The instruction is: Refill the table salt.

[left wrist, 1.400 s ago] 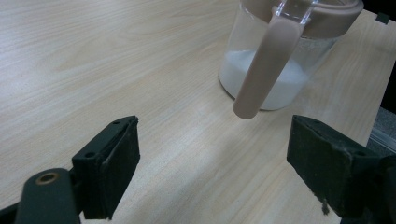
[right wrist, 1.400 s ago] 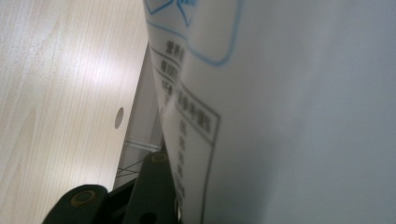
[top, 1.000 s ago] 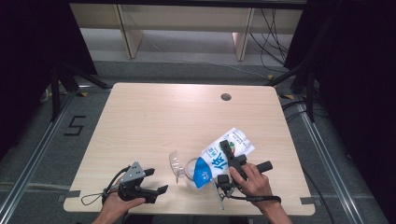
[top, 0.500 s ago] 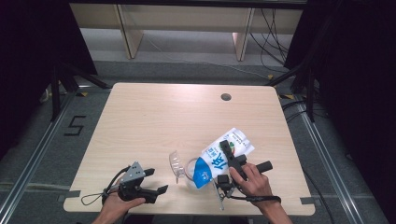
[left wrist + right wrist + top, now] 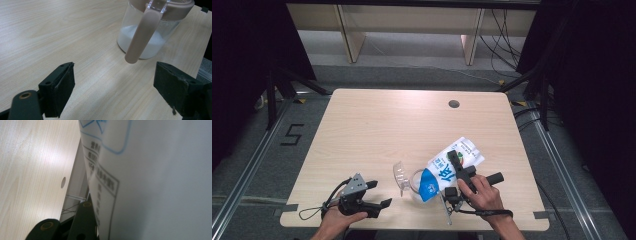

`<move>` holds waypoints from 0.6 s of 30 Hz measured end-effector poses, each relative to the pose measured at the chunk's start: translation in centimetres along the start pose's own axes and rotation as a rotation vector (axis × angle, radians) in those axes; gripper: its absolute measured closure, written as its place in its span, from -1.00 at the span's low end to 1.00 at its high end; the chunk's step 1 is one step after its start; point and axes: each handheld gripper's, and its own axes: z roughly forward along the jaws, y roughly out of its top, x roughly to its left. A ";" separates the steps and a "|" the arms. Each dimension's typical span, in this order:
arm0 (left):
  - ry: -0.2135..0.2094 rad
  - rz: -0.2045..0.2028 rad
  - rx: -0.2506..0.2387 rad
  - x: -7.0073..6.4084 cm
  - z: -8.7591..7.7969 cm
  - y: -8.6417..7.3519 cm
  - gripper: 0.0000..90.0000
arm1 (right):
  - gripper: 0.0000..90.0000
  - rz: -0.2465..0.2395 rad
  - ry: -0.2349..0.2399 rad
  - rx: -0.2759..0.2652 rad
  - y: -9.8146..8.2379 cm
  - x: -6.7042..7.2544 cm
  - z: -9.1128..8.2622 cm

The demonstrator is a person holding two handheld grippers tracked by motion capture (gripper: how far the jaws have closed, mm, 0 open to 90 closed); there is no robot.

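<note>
1. Basically a pour in hand: the right claw (image 5: 451, 172) holds a white and blue soft plastic pouch with printed characters (image 5: 447, 167), tilted, low end over a clear glass jar with a beige plastic lid and handle (image 5: 414, 181).
2. Pouch handling, judged: soft, crumples under pressure, light to middling with loose powder or grains inside, so the weight shifts as it tips. The film looks slick. Best gripped across the flat middle or upper body, away from the opened low end, so the squeeze does not choke the flow.
3. Jar handling, judged: rigid, fragile glass, stable base, part full of white stuff (image 5: 140, 43). Take it by the beige handle (image 5: 141, 35) or steady it at the wall; it could slide on the smooth pale wooden surface (image 5: 377, 130).
4. Right claw state: jaws fairly narrow and clamped on the pouch body. In the right gripper view the pouch wall (image 5: 162, 182) lies right against the one visible jaw.
5. Left claw (image 5: 374, 195) state: jaws wide apart, holding nothing, touching nothing. It hovers low over the surface.
6. Places: the jar stands just ahead of the left claw, handle facing it, near but apart. The pouch is inside the right claw, its low end just over the jar mouth.
7. Risk, judged: spill beside the rim if the pouch sags.
</note>
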 end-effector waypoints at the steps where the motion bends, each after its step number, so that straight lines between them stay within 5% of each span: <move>1: -0.002 0.000 -0.003 0.0 0.0 0.0 -0.63 | 0.60 0.002 -0.001 0.001 0.0 0.0 0.0; 11: -0.003 -0.001 -0.003 0.0 0.0 0.0 -0.63 | 0.62 0.036 0.008 0.018 -0.1 0.2 -0.1; 13: -0.003 0.000 -0.002 0.0 0.0 0.0 -0.63 | 0.62 -0.006 0.008 0.013 0.0 -0.1 -0.1; 18: 0.005 0.000 -0.004 0.0 0.0 0.0 -0.63 | 0.63 0.040 0.013 0.017 -0.1 0.3 -0.1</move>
